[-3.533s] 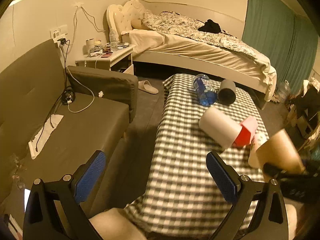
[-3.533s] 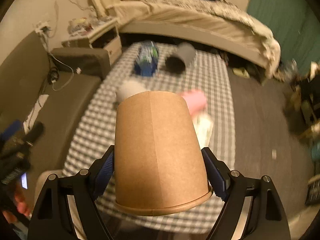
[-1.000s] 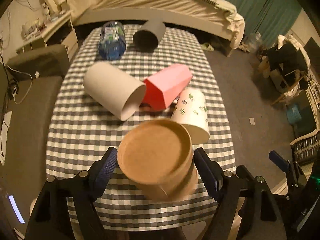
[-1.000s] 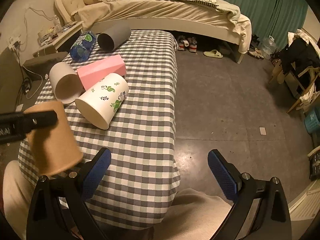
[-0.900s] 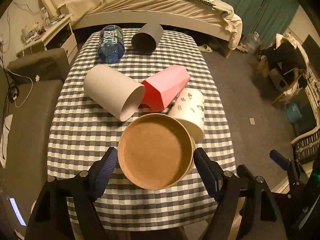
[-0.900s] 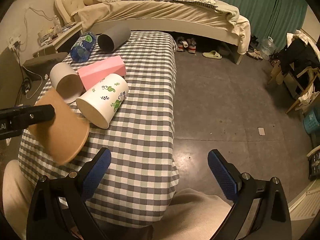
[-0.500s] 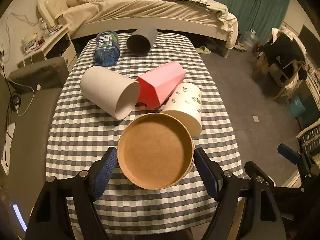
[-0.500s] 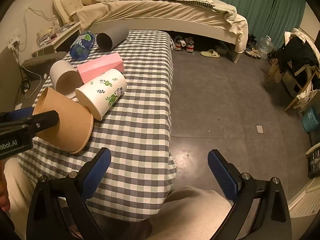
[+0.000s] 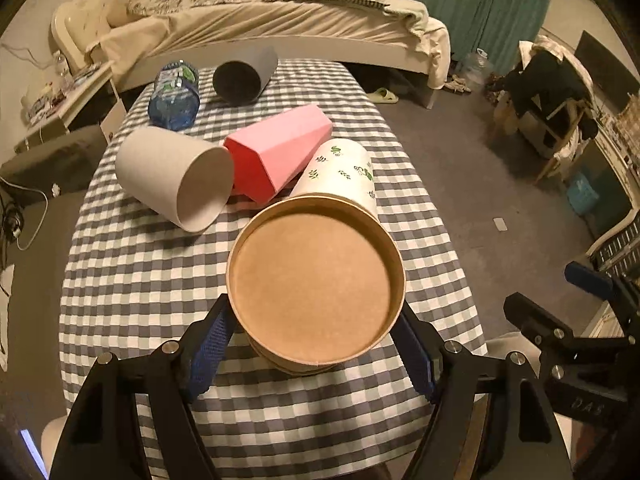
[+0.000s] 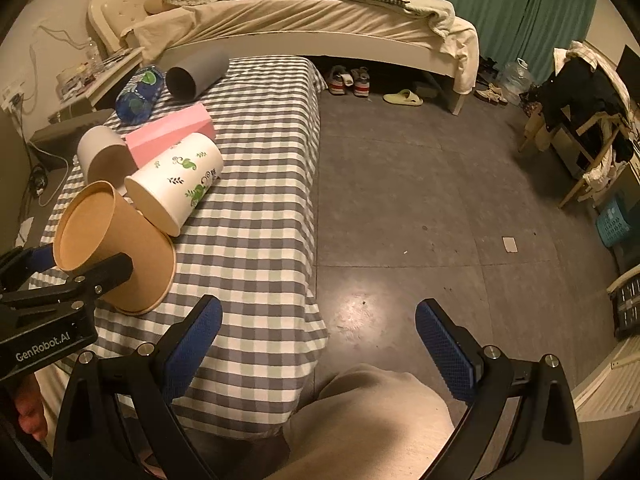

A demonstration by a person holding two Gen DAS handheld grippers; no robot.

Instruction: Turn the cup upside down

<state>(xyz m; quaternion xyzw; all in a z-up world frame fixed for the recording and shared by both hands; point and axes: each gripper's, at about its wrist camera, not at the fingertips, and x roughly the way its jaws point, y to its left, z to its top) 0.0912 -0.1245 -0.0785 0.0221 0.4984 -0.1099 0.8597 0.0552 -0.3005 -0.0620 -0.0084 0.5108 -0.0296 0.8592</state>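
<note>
My left gripper (image 9: pixel 316 348) is shut on a brown paper cup (image 9: pixel 316 284). The cup's flat base faces the left wrist camera. In the right wrist view the brown cup (image 10: pixel 116 248) is upside down and tilted, with its wide rim down and touching the checked tablecloth (image 10: pixel 256 216) near the table's front. My right gripper (image 10: pixel 320 340) is open and empty, held off the table's right front corner above the floor. It also shows in the left wrist view (image 9: pixel 560 320) at the right edge.
On the table lie a white cup with green leaf print (image 9: pixel 340 172), a pink box (image 9: pixel 280 152), a plain white cup (image 9: pixel 172 176), a grey cup (image 9: pixel 244 76) and a blue water bottle (image 9: pixel 174 96). The printed cup touches the brown cup. A bed (image 10: pixel 312 20) stands behind.
The brown cup passed from my right gripper to my left. My left gripper turned it over and lowered it, rim down, onto the tablecloth. The right gripper opened and drew off to the right.
</note>
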